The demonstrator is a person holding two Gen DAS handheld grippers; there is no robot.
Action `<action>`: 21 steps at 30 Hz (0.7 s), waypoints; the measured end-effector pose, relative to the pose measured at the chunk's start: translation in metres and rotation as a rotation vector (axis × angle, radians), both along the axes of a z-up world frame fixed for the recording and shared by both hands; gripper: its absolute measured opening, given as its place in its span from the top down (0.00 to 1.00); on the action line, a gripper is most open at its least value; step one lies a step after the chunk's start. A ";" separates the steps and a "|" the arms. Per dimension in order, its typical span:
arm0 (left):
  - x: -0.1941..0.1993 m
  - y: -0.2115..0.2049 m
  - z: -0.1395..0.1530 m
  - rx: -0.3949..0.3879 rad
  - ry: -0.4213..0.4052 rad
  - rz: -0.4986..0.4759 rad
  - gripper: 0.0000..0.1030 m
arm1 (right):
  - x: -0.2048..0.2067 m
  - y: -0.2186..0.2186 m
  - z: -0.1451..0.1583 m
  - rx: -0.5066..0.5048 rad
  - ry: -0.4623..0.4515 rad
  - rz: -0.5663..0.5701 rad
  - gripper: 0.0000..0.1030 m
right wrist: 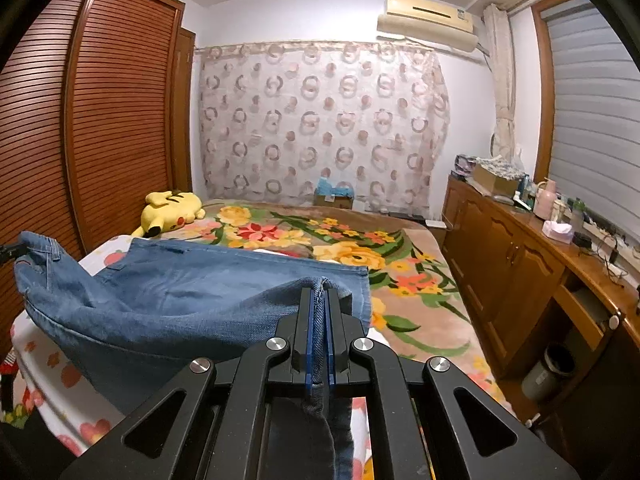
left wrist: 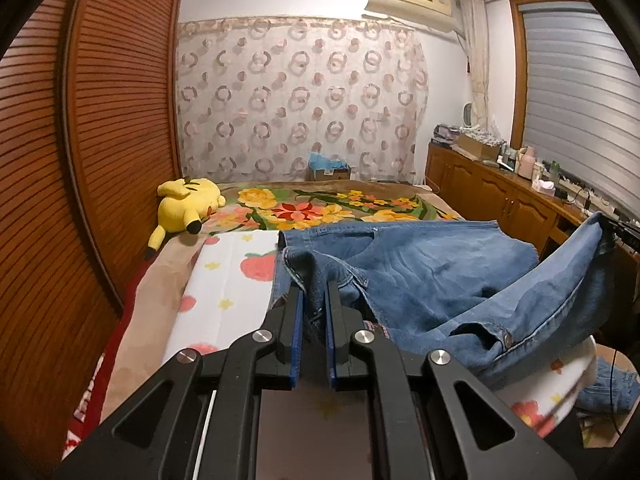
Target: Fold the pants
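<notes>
Here, the bed point(right wrist: 420, 240) fills the lower middle of both views, spread with a floral blanket point(right wrist: 360, 256); nearer the cameras lies a white cloth printed with red fruit point(left wrist: 236, 280). A louvred wooden wardrobe point(left wrist: 100, 140) stands along the nine o'clock side, a ring-patterned curtain point(right wrist: 320, 120) hangs at twelve o'clock with an air conditioner point(right wrist: 428, 16) above it toward one o'clock, and a wooden cabinet run point(right wrist: 520, 264) with clutter on its top lines the three o'clock side.

The jeans point(left wrist: 420, 276) are blue denim, partly lying on the white cloth and partly lifted off it. In the left wrist view the waistband end sits at the centre, while a lifted length sweeps from five o'clock up to three o'clock, where its end meets a dark object at the frame edge. In the right wrist view the denim drapes from nine o'clock across to the centre.

A yellow plush toy point(left wrist: 188, 204) lies at ten o'clock on the bed, against the wardrobe.

The left gripper point(left wrist: 314, 296) has its fingers nearly closed, pinching bunched waistband fabric between the blue pads. The right gripper point(right wrist: 319, 300) has its fingers pressed tight on a folded denim edge, with fabric trailing down between them toward six o'clock.
</notes>
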State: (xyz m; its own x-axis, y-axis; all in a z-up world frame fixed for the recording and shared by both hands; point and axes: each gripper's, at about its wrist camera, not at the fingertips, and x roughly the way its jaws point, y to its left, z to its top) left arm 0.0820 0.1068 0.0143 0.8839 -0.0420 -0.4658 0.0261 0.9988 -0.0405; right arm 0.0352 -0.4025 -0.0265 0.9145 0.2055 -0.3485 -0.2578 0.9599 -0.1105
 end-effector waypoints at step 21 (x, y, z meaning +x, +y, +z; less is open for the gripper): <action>0.134 -0.005 -0.003 -0.009 0.110 -0.026 0.90 | 0.102 0.020 0.009 0.006 0.117 -0.044 0.96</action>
State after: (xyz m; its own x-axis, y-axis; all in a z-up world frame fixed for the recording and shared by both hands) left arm 0.2165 0.1016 0.0109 0.8258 -0.0692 -0.5597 0.0473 0.9974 -0.0536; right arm 0.1368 -0.3829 -0.0179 0.8757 0.1686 -0.4526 -0.2265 0.9710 -0.0767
